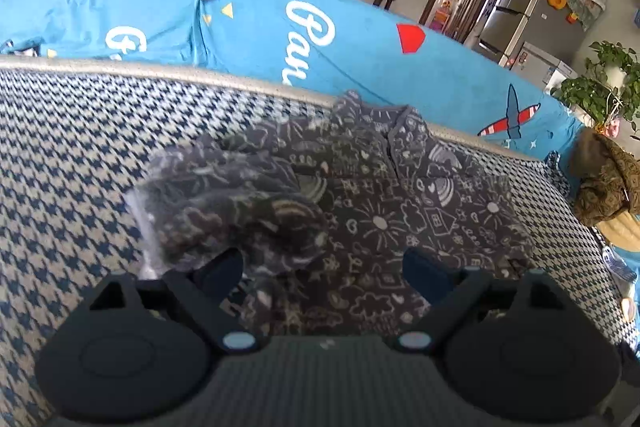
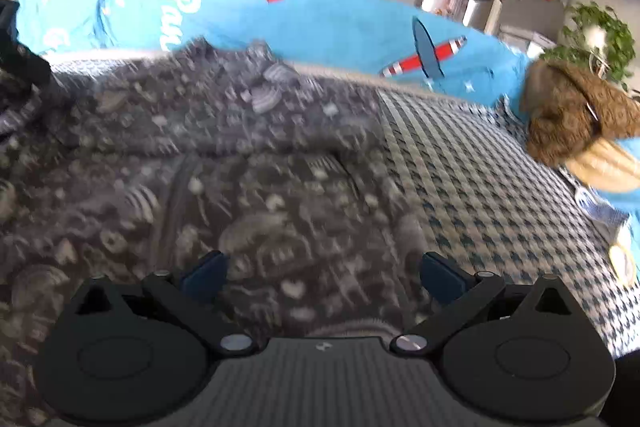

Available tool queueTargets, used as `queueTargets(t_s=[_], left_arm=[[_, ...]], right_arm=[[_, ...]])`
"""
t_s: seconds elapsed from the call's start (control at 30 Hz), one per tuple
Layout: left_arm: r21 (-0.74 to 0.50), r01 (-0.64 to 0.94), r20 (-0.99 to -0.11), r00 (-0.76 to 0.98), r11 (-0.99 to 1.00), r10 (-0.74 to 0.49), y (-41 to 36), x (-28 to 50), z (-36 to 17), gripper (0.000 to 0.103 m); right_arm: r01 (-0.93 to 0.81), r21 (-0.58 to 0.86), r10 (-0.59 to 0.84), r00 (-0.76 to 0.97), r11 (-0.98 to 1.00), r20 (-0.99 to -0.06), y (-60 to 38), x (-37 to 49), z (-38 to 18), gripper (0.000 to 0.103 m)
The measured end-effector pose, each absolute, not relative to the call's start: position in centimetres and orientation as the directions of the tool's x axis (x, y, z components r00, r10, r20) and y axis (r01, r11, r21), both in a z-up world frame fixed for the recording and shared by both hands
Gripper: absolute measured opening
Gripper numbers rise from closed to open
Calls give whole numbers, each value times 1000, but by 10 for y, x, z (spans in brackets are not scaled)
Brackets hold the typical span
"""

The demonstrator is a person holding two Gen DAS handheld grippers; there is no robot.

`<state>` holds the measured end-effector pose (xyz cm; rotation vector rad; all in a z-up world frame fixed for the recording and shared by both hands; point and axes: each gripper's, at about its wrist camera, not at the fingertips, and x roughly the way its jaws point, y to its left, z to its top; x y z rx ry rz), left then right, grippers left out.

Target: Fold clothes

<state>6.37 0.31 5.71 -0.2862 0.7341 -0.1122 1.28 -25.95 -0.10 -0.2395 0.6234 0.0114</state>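
A dark grey garment (image 1: 400,203) with a white doodle print lies spread on a blue-and-beige houndstooth surface (image 1: 72,155). In the left wrist view a bunched, blurred part of it (image 1: 224,203) sits just above and in front of the left finger (image 1: 224,267). My left gripper (image 1: 322,263) stands open over the cloth and its pads press on nothing. In the right wrist view the same garment (image 2: 240,155) fills the left and middle, rumpled toward the back. My right gripper (image 2: 324,263) hangs open above it with only flat cloth below the gap.
A bright blue printed cover (image 1: 280,27) rises behind the houndstooth surface. A brown patterned bundle (image 2: 576,115) lies at the right edge on bare houndstooth (image 2: 480,179). Farther back stand dark chairs, a doorway, a fridge (image 1: 536,15) and leafy plants (image 1: 600,87).
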Motion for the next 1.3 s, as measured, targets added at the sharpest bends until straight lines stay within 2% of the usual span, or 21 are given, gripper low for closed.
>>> queueTargets(t_s=[0.1, 0.2, 0.37, 0.43, 0.77, 1.07, 1.3], left_arm=[[-300, -23, -624, 761, 954, -178, 11, 57, 62, 92], [-310, -62, -607, 781, 949, -148, 20, 50, 67, 99], [-263, -144, -590, 806, 954, -41, 27, 42, 72, 103], [-269, -185, -591, 806, 945, -10, 33, 43, 72, 103], [-401, -409, -603, 791, 820, 99, 86, 37, 68, 103], [-393, -484, -628, 763, 782, 157, 99, 38, 62, 103], [-370, -519, -646, 740, 770, 188, 100, 44, 56, 103]], right_arm=[[-164, -142, 55, 820, 976, -570, -257, 13, 11, 103], [-221, -108, 120, 808, 969, -577, -247, 17, 19, 103], [-337, -32, 253, 763, 941, -595, -223, 25, 32, 103], [-383, -26, 296, 754, 923, -587, -212, 26, 36, 100], [-599, -85, 495, 726, 796, -478, -156, 41, 52, 69], [-693, -202, 567, 696, 693, -441, -105, 55, 47, 68], [-727, -241, 571, 664, 643, -483, -76, 79, 26, 68]])
